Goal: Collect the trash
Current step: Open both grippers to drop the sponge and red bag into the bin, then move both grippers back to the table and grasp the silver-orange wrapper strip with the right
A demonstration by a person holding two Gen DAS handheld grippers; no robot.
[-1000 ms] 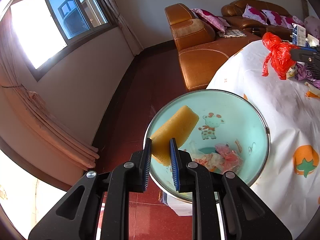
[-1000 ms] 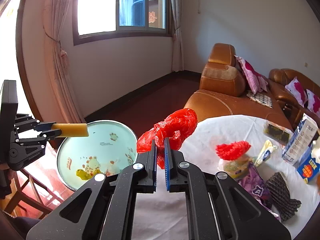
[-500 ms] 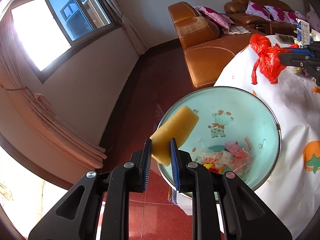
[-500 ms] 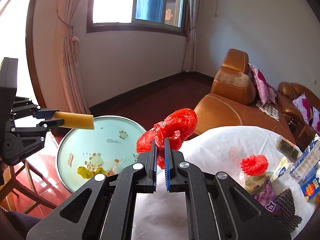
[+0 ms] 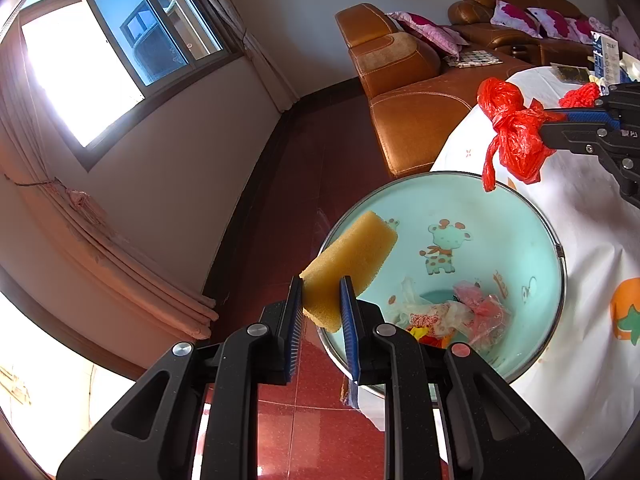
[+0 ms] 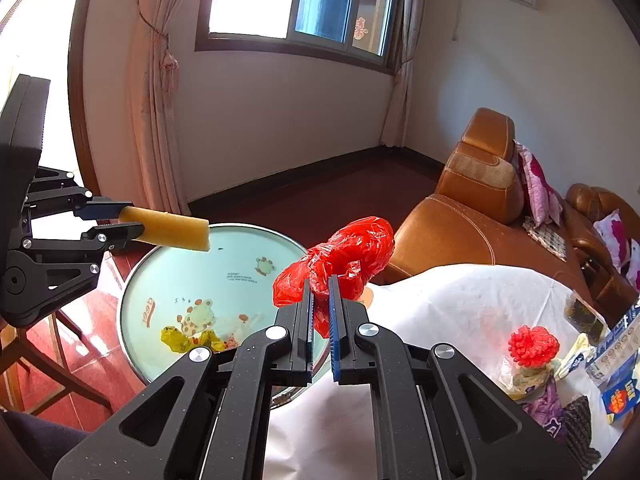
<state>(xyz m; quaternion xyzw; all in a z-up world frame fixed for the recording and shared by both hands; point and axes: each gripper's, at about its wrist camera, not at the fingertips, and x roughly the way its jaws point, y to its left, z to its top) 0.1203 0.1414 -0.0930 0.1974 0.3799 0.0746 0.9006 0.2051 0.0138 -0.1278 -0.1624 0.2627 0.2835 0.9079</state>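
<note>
The red plastic bag is pinched at its knotted middle by the right tongs, just above the basin rim. It is judged light, soft and slippery. A yellow sponge is clamped by the left tongs.

Both wrist views face down-forward, sharing the basin.

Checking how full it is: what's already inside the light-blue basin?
In the basin, crumpled clear and pink wrappers and yellow scraps lie on the bottom. The sponge and gripper fingers hide its near edge.
</note>
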